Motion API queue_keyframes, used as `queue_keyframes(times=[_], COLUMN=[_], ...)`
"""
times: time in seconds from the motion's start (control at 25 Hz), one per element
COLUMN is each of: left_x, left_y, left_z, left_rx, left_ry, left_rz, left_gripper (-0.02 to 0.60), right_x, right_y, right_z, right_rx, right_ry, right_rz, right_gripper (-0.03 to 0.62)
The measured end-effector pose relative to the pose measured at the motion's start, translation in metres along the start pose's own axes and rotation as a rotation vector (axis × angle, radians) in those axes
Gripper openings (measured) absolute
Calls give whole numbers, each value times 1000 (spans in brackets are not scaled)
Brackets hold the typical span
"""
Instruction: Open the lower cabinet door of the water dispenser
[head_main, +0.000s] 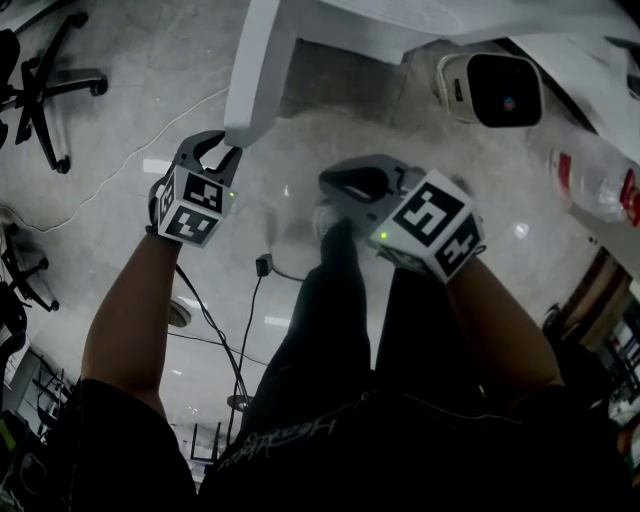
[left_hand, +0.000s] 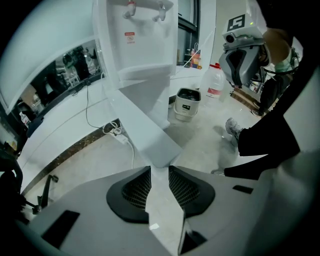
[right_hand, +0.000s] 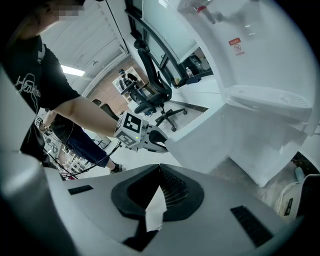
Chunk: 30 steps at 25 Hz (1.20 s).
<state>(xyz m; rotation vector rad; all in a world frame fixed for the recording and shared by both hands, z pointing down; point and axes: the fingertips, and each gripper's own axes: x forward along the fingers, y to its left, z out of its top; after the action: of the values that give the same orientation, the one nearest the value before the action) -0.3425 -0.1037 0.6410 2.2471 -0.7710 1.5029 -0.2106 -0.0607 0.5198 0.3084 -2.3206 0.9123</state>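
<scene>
The white water dispenser (left_hand: 145, 40) stands ahead, its two taps at the top. Its lower cabinet door (left_hand: 145, 130) is swung out toward me. My left gripper (left_hand: 160, 167) is shut on the door's free edge, with the panel running between both pads. In the head view the door (head_main: 250, 80) comes down from the top to the left gripper (head_main: 222, 150). My right gripper (head_main: 335, 185) hangs over my legs, to the right of the door, touching nothing. Its tips meet in the right gripper view (right_hand: 159, 169) with nothing between them. That view also shows the left gripper (right_hand: 150, 137) at the door's edge (right_hand: 200, 145).
A small white bin (left_hand: 187, 104) and a clear bottle (left_hand: 215, 82) stand right of the dispenser. A power strip with cables (left_hand: 117, 132) lies at the wall on the left. An office chair (head_main: 40, 90) stands far left. My legs and a shoe (head_main: 330, 220) are below the grippers.
</scene>
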Motion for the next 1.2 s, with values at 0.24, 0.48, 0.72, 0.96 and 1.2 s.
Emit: queue_keyframes(times=[0.24, 0.48, 0.72, 0.96, 1.2], left_x=[-3, -6, -9, -26, -83], left_y=[19, 29, 36, 12, -71], left_z=[-12, -19, -25, -36, 11], left_rx=[-15, -15, -54, -312, -591], left_ry=[42, 85, 96, 61, -183], left_rz=[24, 45, 46, 60, -52], left_gripper=[106, 106, 104, 104, 91], right_x=[-1, 2, 1, -30, -79], right_y=[-5, -1, 3, -3, 12], right_z=[9, 13, 15, 6, 10], right_rx=[1, 5, -7, -15, -5], right_ry=[-7, -12, -12, -41, -155], right_rz=[-11, -6, -5, -50, -54], right_gripper=[12, 12, 12, 12, 12])
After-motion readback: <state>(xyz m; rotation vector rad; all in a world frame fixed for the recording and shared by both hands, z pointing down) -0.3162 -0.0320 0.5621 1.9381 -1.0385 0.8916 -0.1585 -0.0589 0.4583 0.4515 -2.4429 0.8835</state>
